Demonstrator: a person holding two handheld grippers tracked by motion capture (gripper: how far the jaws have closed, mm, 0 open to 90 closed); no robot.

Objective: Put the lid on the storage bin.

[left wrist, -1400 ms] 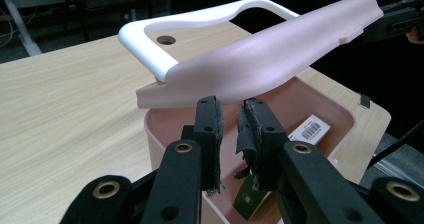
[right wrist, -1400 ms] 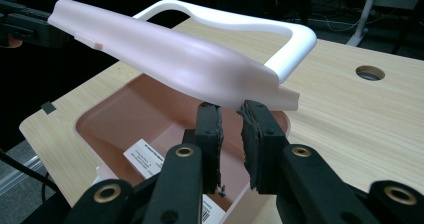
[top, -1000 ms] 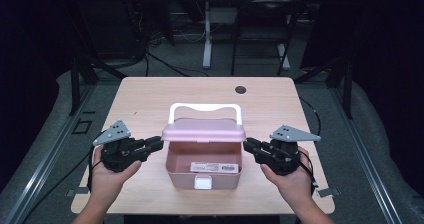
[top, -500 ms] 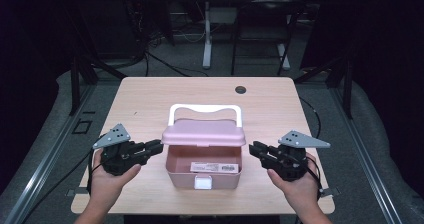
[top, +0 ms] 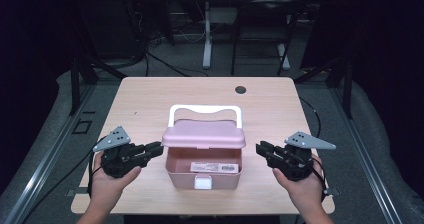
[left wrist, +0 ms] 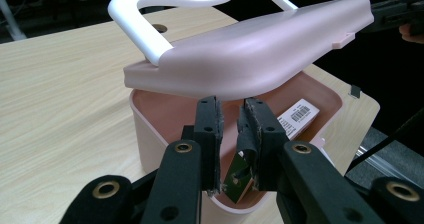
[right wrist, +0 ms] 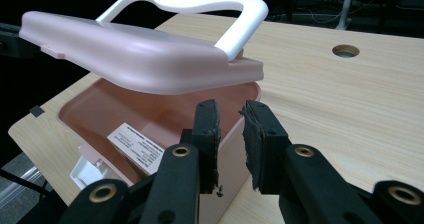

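A pink box (top: 186,170) stands at the table's near middle, its pink lid (top: 204,134) raised at a slant, the white handle (top: 205,109) lying back behind it. A barcode label (top: 214,168) lies inside and a white latch (top: 202,183) sits on the front. My left gripper (top: 159,148) points at the lid's left edge; its jaws (left wrist: 230,109) stand slightly apart just under that edge with nothing between them. Whether they touch the lid I cannot tell. My right gripper (top: 260,148) hovers clear of the box's right side, jaws (right wrist: 231,111) apart and empty.
The wooden table (top: 150,99) has a round cable hole (top: 240,90) at the back right. Its near edge runs close below the box. Dark floor with cables and a white stand (top: 206,39) lies beyond the far edge.
My right gripper has drawn back to the right, away from the lid's edge. The left gripper, the box and the lid have stayed where they were.
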